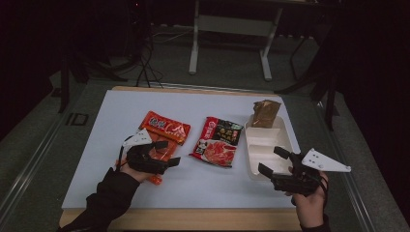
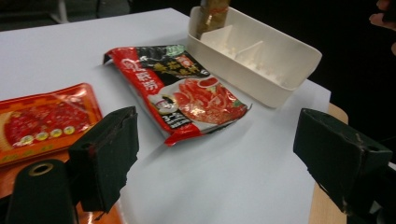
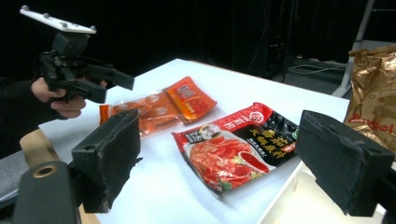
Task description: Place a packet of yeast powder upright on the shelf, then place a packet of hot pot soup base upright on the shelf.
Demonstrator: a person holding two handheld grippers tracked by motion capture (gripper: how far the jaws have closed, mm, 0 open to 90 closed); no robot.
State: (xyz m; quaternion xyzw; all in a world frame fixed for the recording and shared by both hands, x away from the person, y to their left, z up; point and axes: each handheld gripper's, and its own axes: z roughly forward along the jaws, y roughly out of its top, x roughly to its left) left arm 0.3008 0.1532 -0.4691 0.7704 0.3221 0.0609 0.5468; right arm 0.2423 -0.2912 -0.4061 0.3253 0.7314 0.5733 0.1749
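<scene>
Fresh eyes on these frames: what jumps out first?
Two bright red food packets on the white table: an orange-red packet at the left, partly under the open left gripper, and a red-and-black packet in the middle. At the right sits a white divided tray with a brown-gold bag standing in its far end. The right gripper hovers open over the tray's near end.

From above our side we looked forward and down on the whole table (image 1: 121,145). Each gripper camera sat low and close over it, facing inward; both caught the red-and-black packet (image 2: 187,91) and the white tray (image 2: 280,70)
</scene>
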